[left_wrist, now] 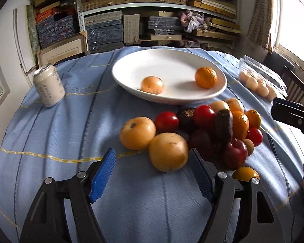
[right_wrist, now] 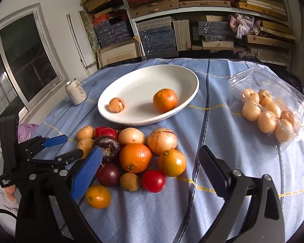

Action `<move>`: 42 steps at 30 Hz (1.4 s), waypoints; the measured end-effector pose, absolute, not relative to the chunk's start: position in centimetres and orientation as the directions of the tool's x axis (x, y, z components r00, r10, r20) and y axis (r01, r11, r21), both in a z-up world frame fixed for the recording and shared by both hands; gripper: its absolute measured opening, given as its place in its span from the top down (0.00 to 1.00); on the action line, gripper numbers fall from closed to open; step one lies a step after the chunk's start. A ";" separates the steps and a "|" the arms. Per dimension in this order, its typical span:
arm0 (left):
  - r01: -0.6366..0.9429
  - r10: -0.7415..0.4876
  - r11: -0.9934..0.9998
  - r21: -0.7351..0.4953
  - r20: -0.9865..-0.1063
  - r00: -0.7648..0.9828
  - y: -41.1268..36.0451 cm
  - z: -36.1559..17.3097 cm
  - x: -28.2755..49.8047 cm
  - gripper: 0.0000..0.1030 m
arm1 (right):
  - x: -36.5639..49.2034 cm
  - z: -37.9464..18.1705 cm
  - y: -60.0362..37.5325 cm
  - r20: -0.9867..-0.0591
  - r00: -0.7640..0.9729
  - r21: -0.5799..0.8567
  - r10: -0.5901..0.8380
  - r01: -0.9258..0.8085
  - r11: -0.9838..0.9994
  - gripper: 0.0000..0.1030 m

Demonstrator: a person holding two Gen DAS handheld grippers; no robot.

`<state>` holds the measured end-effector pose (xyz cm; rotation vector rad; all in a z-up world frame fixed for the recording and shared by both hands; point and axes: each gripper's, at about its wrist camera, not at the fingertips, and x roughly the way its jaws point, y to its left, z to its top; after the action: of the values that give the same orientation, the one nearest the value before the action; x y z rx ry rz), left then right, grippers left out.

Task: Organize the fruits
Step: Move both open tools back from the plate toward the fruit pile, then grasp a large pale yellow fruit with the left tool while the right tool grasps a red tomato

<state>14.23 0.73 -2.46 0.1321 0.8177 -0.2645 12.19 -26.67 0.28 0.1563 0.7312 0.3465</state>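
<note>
A white plate (left_wrist: 131, 66) (right_wrist: 119, 93) holds an orange (left_wrist: 206, 77) (right_wrist: 165, 100) and a small yellow fruit (left_wrist: 152, 85) (right_wrist: 117, 105). A pile of loose fruit lies in front of it: yellow fruits, red tomatoes (left_wrist: 166, 121), dark purple fruits and oranges (right_wrist: 135, 158). My left gripper (left_wrist: 153, 174) is open and empty, its jaws close to either side of a large yellow fruit (left_wrist: 168, 151). It also shows in the right wrist view (right_wrist: 71, 144). My right gripper (right_wrist: 150, 174) is open and empty above the near side of the pile.
A pale drink can (left_wrist: 48, 85) (right_wrist: 76, 94) stands left of the plate. A clear plastic box of pale round fruits (right_wrist: 267, 111) (left_wrist: 259, 83) lies at the right. A blue cloth (left_wrist: 60, 131) covers the table. Shelves of boxes stand behind.
</note>
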 end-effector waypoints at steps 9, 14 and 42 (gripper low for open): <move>0.286 -0.182 0.958 0.014 -0.741 0.646 0.0 -3.4 14.7 0.27 | 13.1 -0.2 -27.3 -0.652 0.679 0.269 0.338 -0.210 0.940 0.08; 0.265 -0.204 0.963 -0.036 -0.741 0.639 0.6 -3.4 15.6 0.28 | 13.4 -0.4 -27.4 -0.662 0.677 0.261 0.322 -0.195 0.945 0.08; 0.252 -0.226 0.965 -0.080 -0.742 0.632 1.9 -2.9 15.6 0.56 | 12.9 -0.6 -28.0 -0.690 0.663 0.165 0.291 -0.248 0.955 0.08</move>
<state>15.56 1.94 -2.87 0.0322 0.8439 -0.2734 12.86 -27.95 -0.60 0.0590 0.7898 0.3048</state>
